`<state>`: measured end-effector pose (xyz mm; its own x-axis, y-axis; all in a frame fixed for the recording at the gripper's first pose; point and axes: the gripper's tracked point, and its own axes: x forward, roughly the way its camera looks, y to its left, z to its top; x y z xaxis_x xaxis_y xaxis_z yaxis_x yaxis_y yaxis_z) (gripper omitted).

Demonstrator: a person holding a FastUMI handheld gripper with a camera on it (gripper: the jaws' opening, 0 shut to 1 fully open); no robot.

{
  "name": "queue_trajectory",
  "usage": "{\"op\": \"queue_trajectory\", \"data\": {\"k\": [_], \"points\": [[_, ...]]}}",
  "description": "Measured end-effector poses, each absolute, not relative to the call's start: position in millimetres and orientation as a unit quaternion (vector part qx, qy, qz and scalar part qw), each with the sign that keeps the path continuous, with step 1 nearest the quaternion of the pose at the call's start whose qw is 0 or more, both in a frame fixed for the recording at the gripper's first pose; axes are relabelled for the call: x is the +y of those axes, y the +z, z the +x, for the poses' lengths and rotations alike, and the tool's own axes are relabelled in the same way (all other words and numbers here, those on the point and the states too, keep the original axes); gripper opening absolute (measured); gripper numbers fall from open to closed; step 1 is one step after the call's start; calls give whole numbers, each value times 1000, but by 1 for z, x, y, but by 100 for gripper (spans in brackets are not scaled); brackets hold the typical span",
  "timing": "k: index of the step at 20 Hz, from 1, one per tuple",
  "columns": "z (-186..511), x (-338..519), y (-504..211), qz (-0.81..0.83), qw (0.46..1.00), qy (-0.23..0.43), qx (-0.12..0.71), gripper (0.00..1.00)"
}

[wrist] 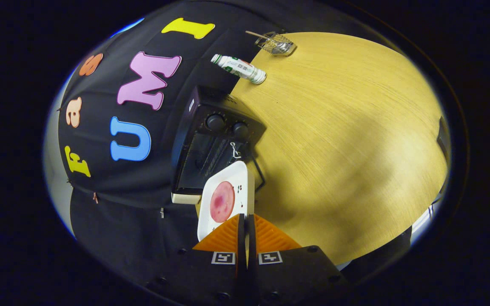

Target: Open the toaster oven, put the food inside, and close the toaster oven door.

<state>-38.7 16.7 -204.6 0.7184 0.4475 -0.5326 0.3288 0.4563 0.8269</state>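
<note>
My gripper is shut on the edge of a white square plate, which carries a round pink slice of food. Just beyond the plate stands the black toaster oven with two round knobs and a dark glass front. The plate hangs right in front of that glass and hides part of it. A cream-coloured piece shows at the oven's near corner beside the plate. I cannot tell whether the door is open or closed. The whole view is rolled to one side.
The oven sits on a light wooden table against the black cloth wall. A white and green bottle lies beyond the oven, and a small metal wire basket lies farther back.
</note>
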Motion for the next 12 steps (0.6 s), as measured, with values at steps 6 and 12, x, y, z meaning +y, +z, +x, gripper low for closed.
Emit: {"op": "queue_trajectory", "data": {"k": [6, 12], "points": [[15, 57, -204, 538, 762, 45, 357, 5], [71, 69, -220, 563, 760, 10, 326, 5]]}}
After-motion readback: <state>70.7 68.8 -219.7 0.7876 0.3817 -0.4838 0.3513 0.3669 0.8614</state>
